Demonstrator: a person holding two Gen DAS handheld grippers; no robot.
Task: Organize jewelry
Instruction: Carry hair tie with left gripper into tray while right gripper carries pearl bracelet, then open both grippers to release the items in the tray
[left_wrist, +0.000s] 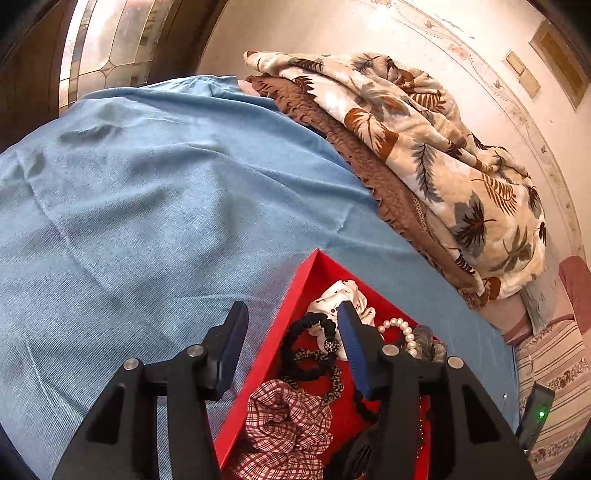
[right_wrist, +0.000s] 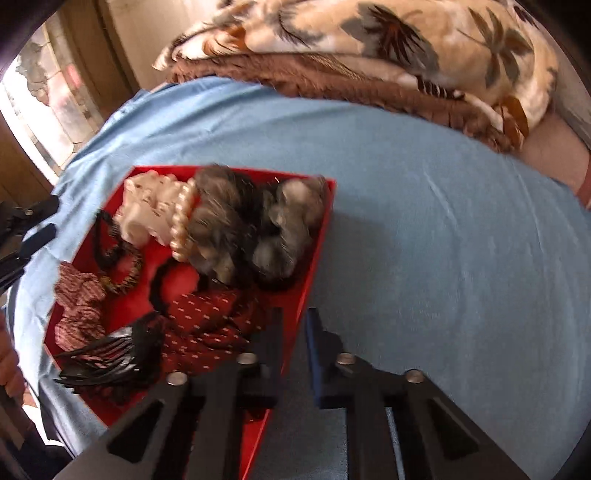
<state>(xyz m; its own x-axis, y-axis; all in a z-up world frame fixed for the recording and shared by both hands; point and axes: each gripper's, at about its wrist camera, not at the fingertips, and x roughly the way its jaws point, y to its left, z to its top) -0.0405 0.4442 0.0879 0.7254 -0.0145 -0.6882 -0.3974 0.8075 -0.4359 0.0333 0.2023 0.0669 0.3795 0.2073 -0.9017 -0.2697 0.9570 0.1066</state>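
A red tray (left_wrist: 295, 288) lies on the blue sheet and holds hair ties and jewelry: a pearl bracelet (left_wrist: 402, 330), a white scrunchie (left_wrist: 343, 293), a black hair tie (left_wrist: 306, 347), a plaid scrunchie (left_wrist: 284, 417). My left gripper (left_wrist: 291, 314) is open, straddling the tray's left wall, empty. In the right wrist view the tray (right_wrist: 314, 258) also holds a grey furry scrunchie (right_wrist: 258, 229), the pearl bracelet (right_wrist: 183, 221), a red dotted scrunchie (right_wrist: 207, 317) and a black claw clip (right_wrist: 118, 354). My right gripper (right_wrist: 293, 317) stands narrowly parted astride the tray's right wall.
A folded leaf-print blanket (left_wrist: 443, 155) on a brown quilt (left_wrist: 369, 158) lies along the bed's far side. The blue sheet (left_wrist: 147, 203) stretches left of the tray. A striped cushion (left_wrist: 554, 369) lies at the right. A window (left_wrist: 107, 40) is behind.
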